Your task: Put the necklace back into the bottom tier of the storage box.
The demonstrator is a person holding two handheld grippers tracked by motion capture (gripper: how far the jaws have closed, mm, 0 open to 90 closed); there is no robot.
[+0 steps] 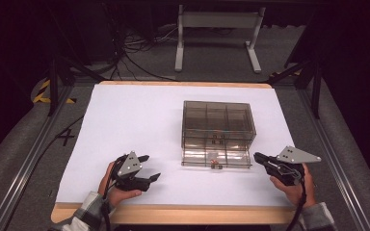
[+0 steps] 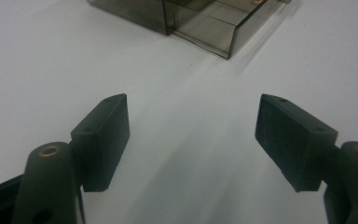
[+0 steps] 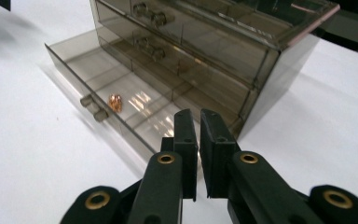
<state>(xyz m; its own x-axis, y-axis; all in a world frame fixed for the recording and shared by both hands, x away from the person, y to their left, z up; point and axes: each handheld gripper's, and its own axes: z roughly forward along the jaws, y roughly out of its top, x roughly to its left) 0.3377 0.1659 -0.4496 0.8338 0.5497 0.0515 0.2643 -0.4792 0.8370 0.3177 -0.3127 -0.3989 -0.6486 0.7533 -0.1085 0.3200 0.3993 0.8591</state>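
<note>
Bottom drawer (image 3: 121, 109) of smoked plastic organizer (image 1: 218, 126) pulled out, just ahead-left of right claw (image 3: 198, 116), nothing gripped, jaws nearly shut. Left claw (image 1: 147, 167) spread wide, empty, well apart. Drawer judged light, rigid, slippery; best taken by front knob (image 3: 94, 108).

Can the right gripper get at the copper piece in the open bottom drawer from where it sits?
Probably yes: the drawer is pulled out and open-topped, nothing covers the copper piece, but the right gripper is shut and must open first.

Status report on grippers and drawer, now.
Left gripper open, empty. Right gripper shut, empty, beside the open drawer. Small copper piece inside. Nothing blocking.
</note>
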